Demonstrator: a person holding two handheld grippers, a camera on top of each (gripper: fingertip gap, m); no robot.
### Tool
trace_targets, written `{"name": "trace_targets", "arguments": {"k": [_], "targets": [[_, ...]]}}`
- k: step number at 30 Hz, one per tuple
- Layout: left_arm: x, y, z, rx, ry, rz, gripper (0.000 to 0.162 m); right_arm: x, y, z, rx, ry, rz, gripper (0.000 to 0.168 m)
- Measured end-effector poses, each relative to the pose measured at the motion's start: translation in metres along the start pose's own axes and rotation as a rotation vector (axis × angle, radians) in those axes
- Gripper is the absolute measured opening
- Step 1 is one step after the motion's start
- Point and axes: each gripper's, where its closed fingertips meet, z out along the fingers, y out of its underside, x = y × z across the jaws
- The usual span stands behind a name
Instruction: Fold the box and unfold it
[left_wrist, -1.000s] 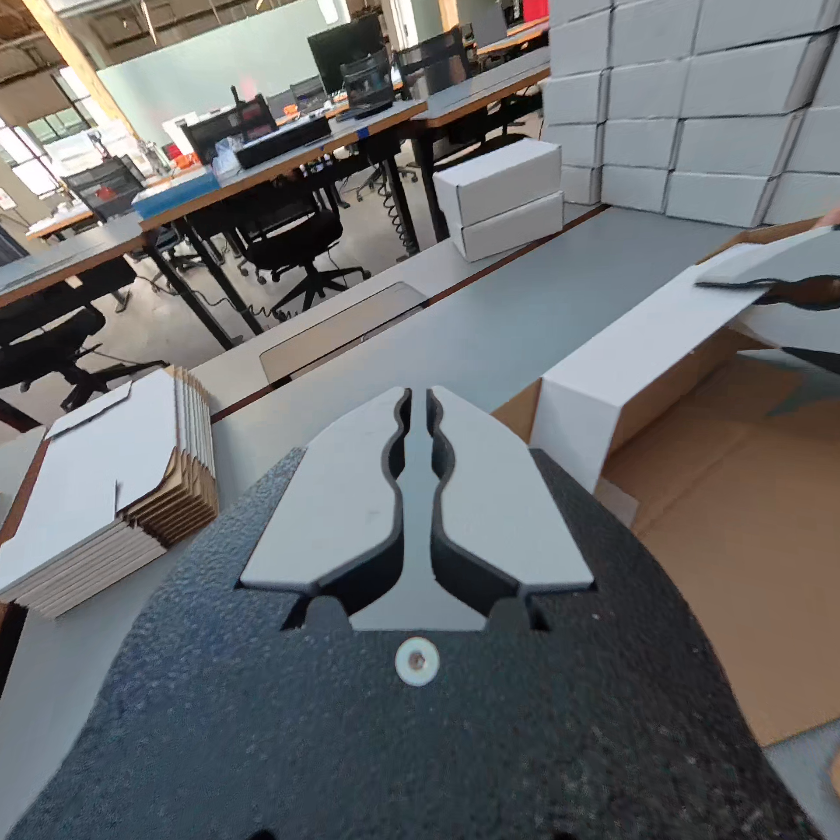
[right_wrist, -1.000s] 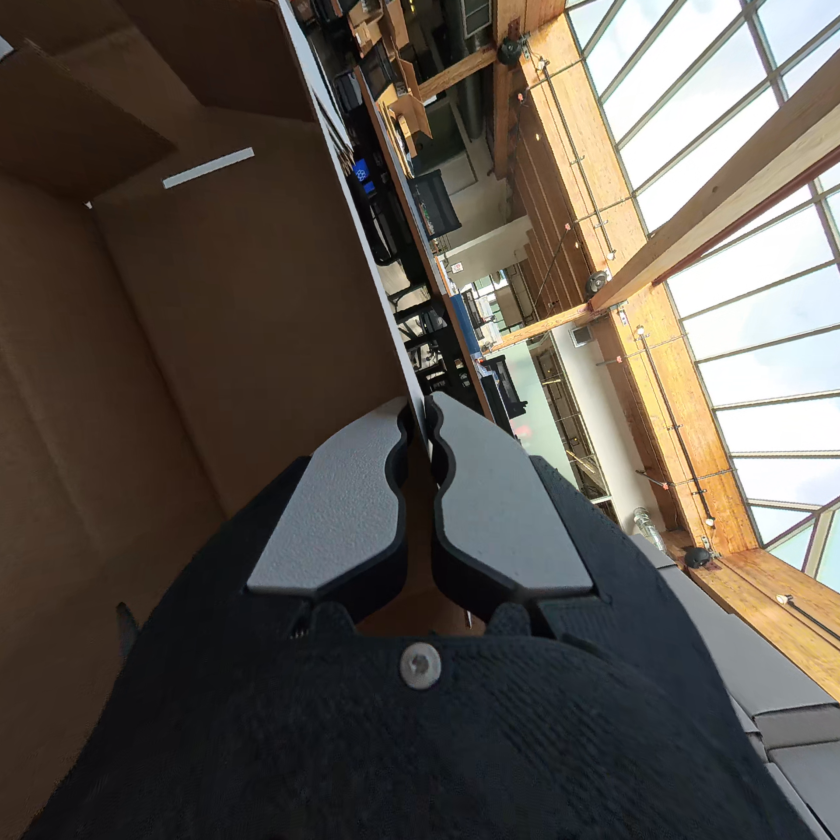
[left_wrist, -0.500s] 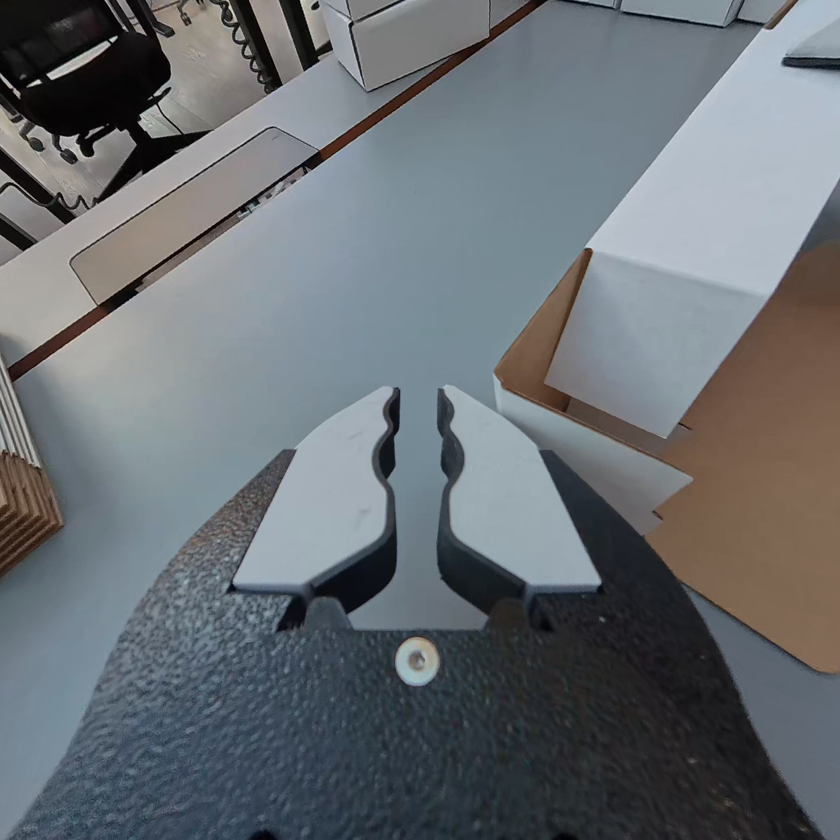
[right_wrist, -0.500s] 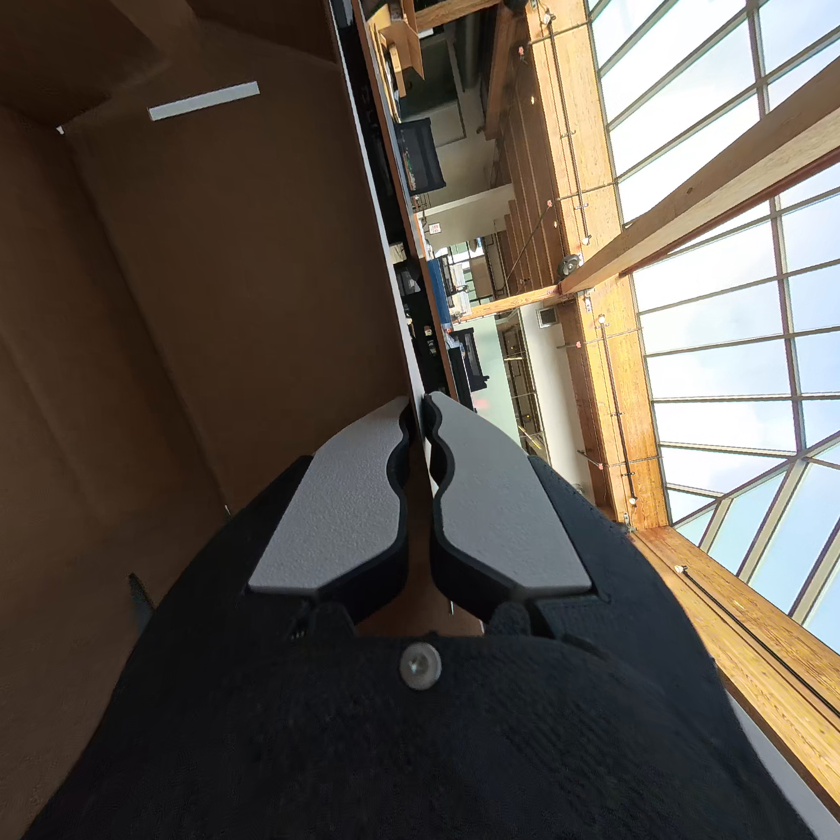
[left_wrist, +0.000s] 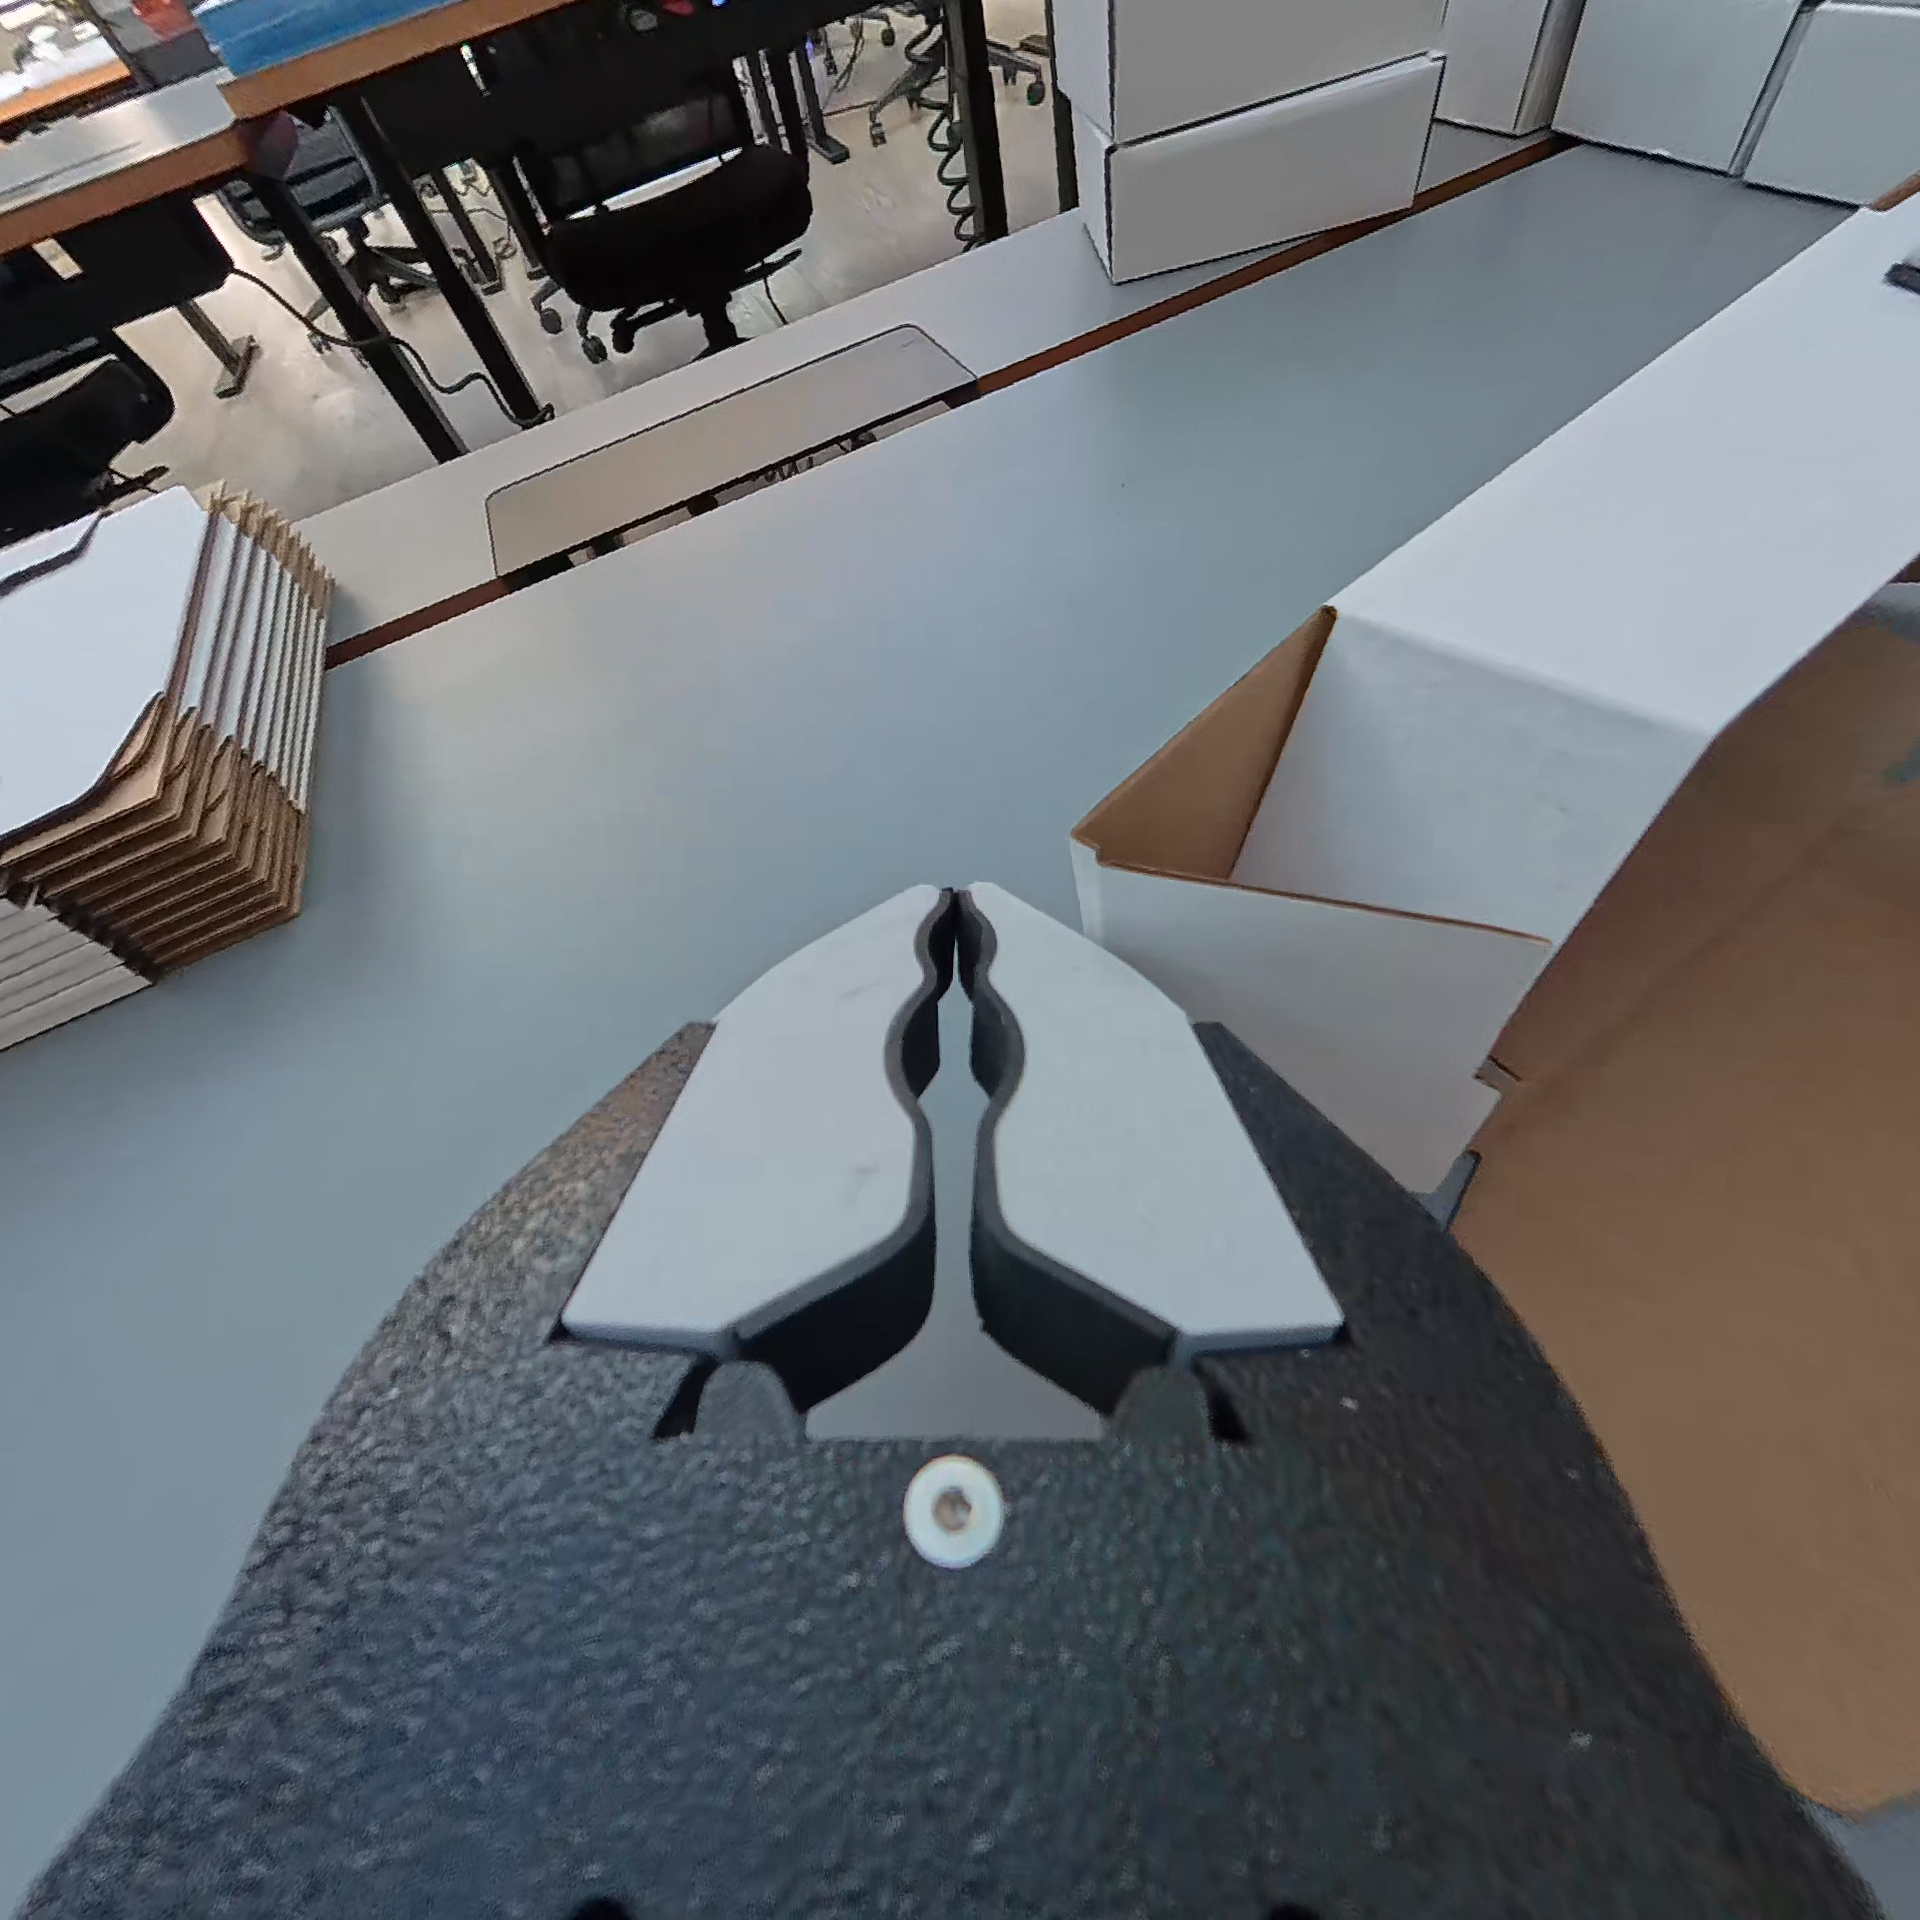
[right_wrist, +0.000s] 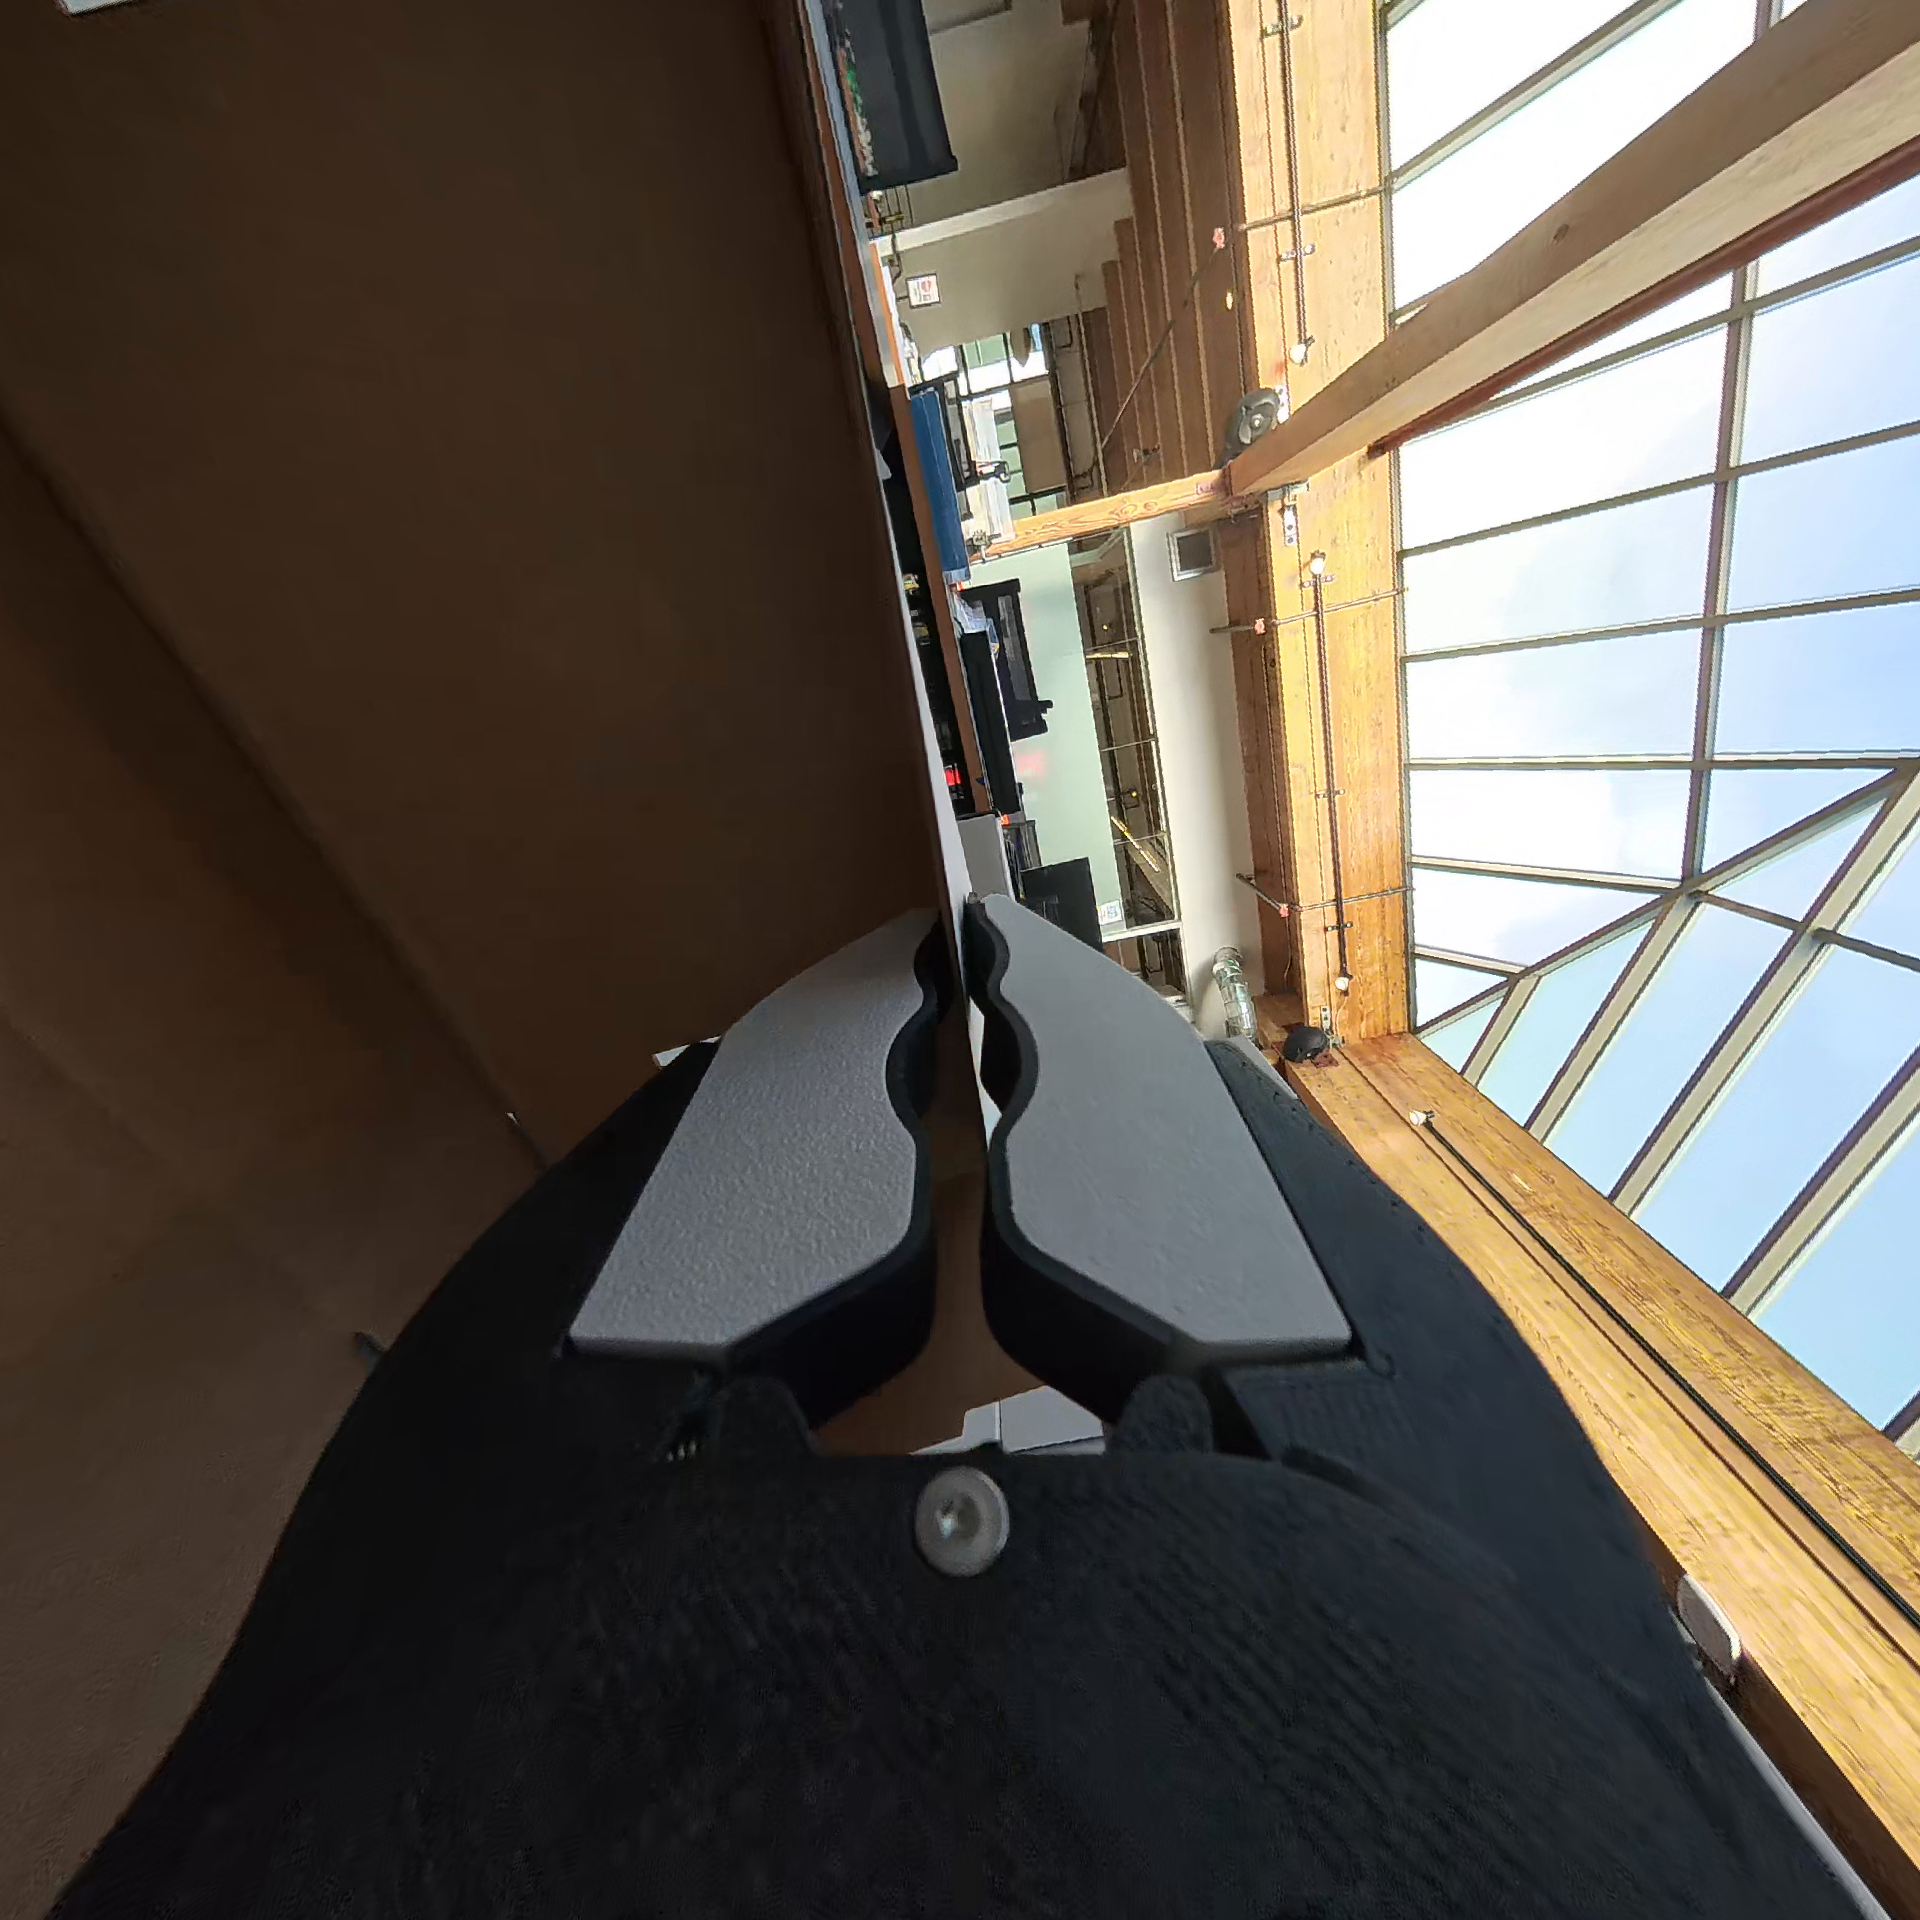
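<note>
A half-folded cardboard box (left_wrist: 1507, 748), white outside and brown inside, lies on the grey table (left_wrist: 727, 665) at the right of the left wrist view. Its long side wall stands up and a corner flap is folded in. My left gripper (left_wrist: 954, 902) is shut and empty, just left of the box's near corner, above the table. My right gripper (right_wrist: 961, 912) is shut on the edge of a box wall (right_wrist: 468, 520), whose brown inner face fills the left of the right wrist view. A tip of the right gripper shows at the far right edge of the left wrist view (left_wrist: 1903, 276).
A stack of flat box blanks (left_wrist: 145, 769) lies at the table's left. Two folded white boxes (left_wrist: 1257, 135) are stacked at the far edge, with more white boxes (left_wrist: 1704, 83) behind. Desks and office chairs (left_wrist: 665, 208) stand beyond the table. Windows and wooden beams (right_wrist: 1558, 208) fill the right wrist view.
My left gripper opened slightly half a second ago and has shut again, and its view tilted back up. My right gripper stays clamped on the wall, and its view has turned further.
</note>
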Motion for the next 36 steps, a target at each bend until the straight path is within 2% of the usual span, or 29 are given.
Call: {"name": "trace_targets", "arguments": {"k": [5,8,9,11,13,17,21,26,29,36], "targets": [[0.013,-0.002,-0.009,0.004,-0.003,0.077,0.0,0.002,0.0,0.001,-0.01,-0.011,0.095,0.003],[0.051,-0.007,-0.011,0.024,0.162,0.058,0.0,0.0,-0.003,0.002,0.001,-0.01,0.11,0.003],[0.059,-0.007,-0.01,0.016,0.169,0.063,0.0,0.0,-0.007,0.001,0.013,0.003,0.079,0.003],[0.054,-0.009,-0.007,0.017,0.069,0.146,0.0,0.0,-0.007,0.0,0.001,0.025,0.025,0.003],[0.057,-0.009,-0.004,0.03,0.08,0.133,0.0,-0.001,-0.006,0.0,0.014,0.027,0.036,0.003],[0.053,-0.005,-0.006,0.044,0.189,0.058,0.004,0.0,-0.003,0.0,0.017,0.037,0.021,0.003],[0.057,-0.002,-0.012,0.063,0.417,-0.03,0.009,0.0,-0.003,0.0,0.017,0.025,0.038,0.003],[0.061,0.003,-0.022,0.08,0.614,0.007,0.012,0.0,-0.003,-0.001,0.031,0.023,0.033,0.003],[0.062,0.004,-0.025,0.093,0.68,0.014,0.014,0.0,-0.003,0.0,0.032,0.022,0.039,0.003],[0.066,0.004,-0.029,0.13,0.724,0.044,0.015,0.0,-0.003,0.0,0.034,0.024,0.039,0.003]]}}
